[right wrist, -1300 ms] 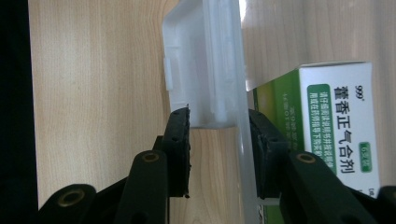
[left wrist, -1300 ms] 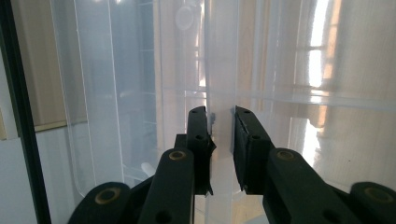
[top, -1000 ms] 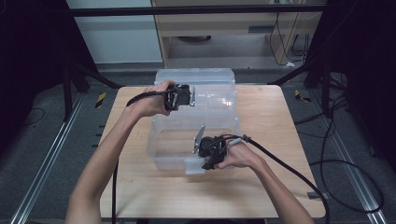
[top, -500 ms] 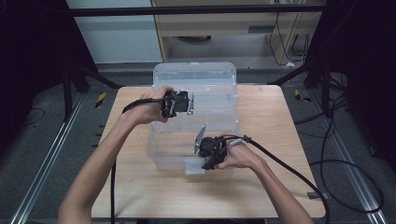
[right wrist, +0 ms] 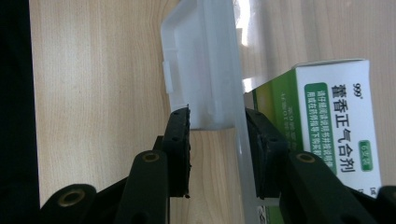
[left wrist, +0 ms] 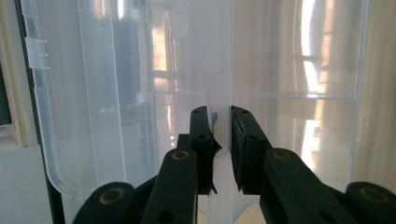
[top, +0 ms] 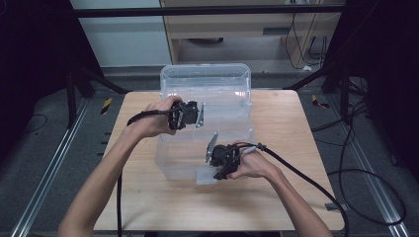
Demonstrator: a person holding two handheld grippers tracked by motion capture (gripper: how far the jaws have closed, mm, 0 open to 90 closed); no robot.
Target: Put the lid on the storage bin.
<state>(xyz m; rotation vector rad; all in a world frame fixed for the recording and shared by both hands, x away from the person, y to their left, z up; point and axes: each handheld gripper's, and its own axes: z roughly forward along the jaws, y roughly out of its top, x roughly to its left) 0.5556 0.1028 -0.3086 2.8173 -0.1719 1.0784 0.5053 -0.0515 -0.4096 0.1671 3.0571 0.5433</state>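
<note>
On the table, left tool pinches the clear box's rim; right tool straddles its latch, half-open.

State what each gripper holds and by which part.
The left gripper clamps a thin wall edge of the clear plastic box. The right gripper straddles the box's front latch tab, jaws not closed on it.

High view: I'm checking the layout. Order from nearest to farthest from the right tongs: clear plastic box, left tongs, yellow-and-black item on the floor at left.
1. Clear plastic box, at the right tongs.
2. Left tongs, up-left.
3. Yellow-and-black item, off the table's far-left.
</note>
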